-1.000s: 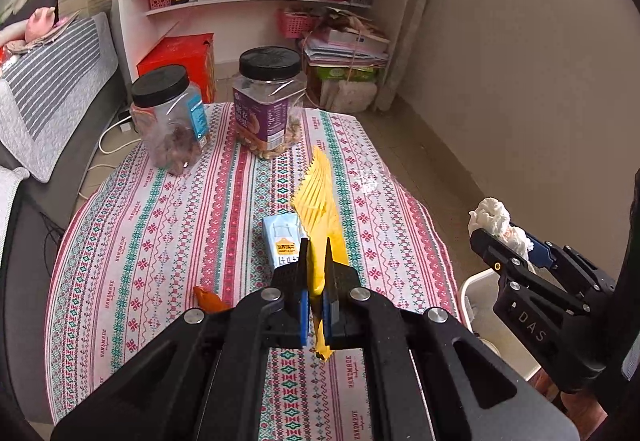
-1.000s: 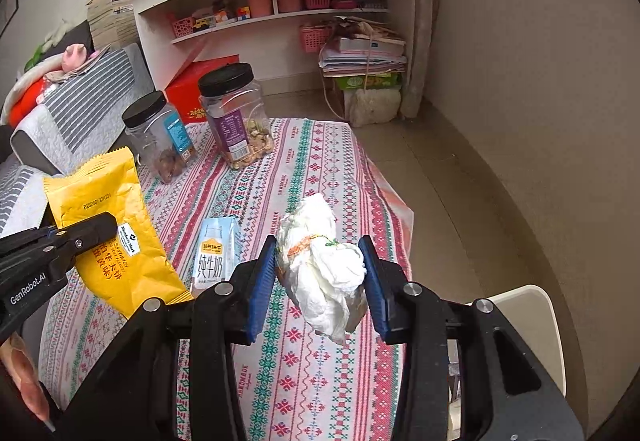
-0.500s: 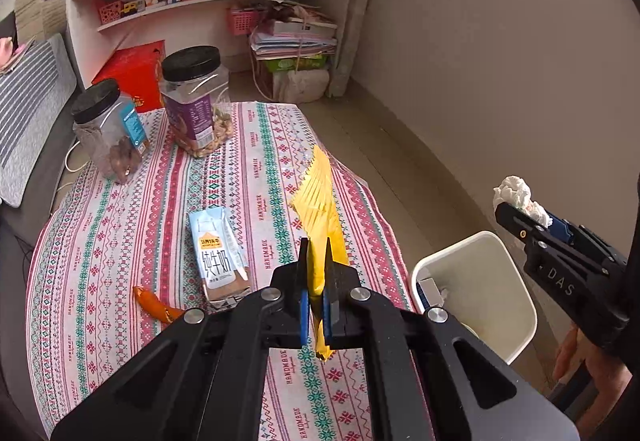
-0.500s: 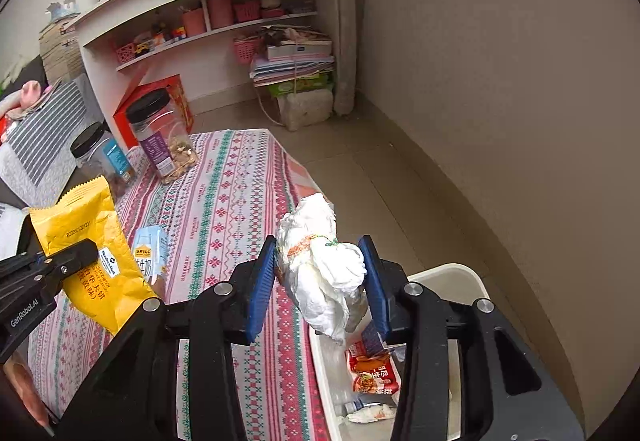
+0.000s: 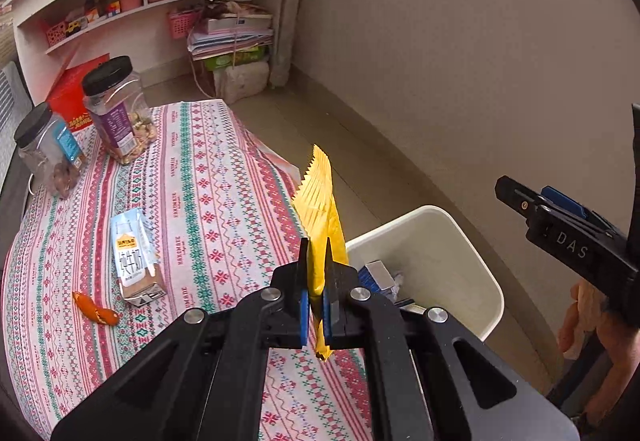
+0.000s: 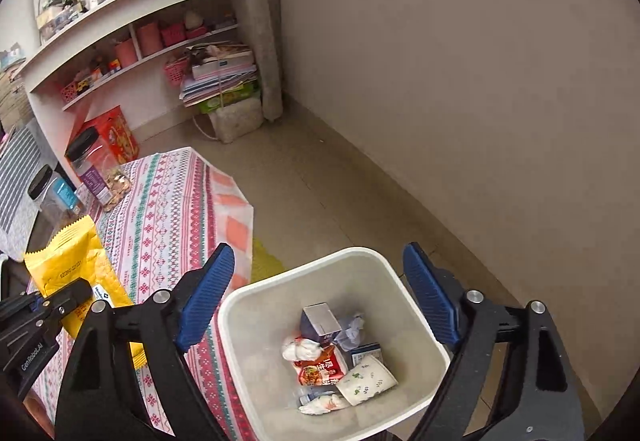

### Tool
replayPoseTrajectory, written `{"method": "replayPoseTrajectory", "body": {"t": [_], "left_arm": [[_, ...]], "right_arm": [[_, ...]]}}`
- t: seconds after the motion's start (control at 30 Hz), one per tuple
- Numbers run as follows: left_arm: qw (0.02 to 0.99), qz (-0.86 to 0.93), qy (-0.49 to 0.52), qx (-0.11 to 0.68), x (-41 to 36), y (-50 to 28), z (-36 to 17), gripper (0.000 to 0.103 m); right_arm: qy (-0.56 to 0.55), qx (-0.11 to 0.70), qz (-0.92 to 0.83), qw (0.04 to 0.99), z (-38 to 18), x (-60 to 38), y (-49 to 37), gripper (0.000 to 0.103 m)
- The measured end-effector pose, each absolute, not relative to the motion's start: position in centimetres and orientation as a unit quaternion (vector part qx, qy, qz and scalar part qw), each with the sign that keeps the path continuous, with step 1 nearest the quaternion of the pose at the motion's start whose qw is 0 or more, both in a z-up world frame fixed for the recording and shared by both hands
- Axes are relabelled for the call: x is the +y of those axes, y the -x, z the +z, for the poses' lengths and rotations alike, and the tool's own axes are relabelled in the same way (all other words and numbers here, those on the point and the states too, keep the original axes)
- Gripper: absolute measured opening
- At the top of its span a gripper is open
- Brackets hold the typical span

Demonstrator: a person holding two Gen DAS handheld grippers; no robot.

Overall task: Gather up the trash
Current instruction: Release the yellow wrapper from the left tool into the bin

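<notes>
Right gripper (image 6: 316, 297) jaws opening, nothing between them, above the bin (image 6: 400, 281) at lower centre. Left gripper (image 5: 316, 297) pinches the yellow packet (image 5: 324, 217); released short of the rim, it could land on the tabletop (image 5: 224, 177).

Left wrist view over table (image 5: 224, 177), right view above bin (image 6: 240, 305), both share bin.

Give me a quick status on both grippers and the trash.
Right gripper opening, empty, over white bin. Left gripper shut on yellow packet, beside bin. Milk carton, orange peel left on table. Nothing blocking.
</notes>
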State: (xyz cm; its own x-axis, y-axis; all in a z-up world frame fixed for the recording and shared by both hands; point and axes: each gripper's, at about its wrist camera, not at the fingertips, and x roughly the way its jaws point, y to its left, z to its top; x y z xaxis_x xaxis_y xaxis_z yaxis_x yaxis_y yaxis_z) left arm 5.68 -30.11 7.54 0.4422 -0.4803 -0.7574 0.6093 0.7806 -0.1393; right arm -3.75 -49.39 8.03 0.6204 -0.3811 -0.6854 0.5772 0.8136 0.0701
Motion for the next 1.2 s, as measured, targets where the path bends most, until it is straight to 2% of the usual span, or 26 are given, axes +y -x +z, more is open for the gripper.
{"method": "replayPoseTrajectory", "body": {"t": [0.27, 0.43, 0.57, 0.93, 1.13, 1.2], "left_arm": [[0.820, -0.373, -0.083, 0.426, -34.8, -3.4, 6.7, 0.007], [0.812, -0.386, -0.086, 0.429, -36.1, -2.6, 6.0, 0.013], [0.814, -0.387, -0.082, 0.425, -35.8, -2.6, 6.2, 0.036], [0.856, -0.297, -0.085, 0.414, -31.7, -5.0, 6.7, 0.037], [0.869, -0.256, -0.074, 0.416, -28.5, -6.6, 6.7, 0.046], [0.874, -0.244, -0.075, 0.413, -27.5, -7.0, 6.6, 0.055]], "right_arm": [[-0.165, 0.337, -0.301, 0.877, 7.8, -52.4, 6.0, 0.089], [-0.164, 0.335, -0.313, 0.874, 7.9, -53.1, 6.6, 0.090], [-0.157, 0.335, -0.315, 0.874, 7.9, -53.0, 6.5, 0.092], [-0.096, 0.345, -0.290, 0.887, 8.1, -48.3, 3.2, 0.094], [-0.065, 0.365, -0.264, 0.890, 7.5, -45.1, 0.8, 0.096], [-0.058, 0.373, -0.254, 0.891, 7.4, -44.1, 0.1, 0.096]]}}
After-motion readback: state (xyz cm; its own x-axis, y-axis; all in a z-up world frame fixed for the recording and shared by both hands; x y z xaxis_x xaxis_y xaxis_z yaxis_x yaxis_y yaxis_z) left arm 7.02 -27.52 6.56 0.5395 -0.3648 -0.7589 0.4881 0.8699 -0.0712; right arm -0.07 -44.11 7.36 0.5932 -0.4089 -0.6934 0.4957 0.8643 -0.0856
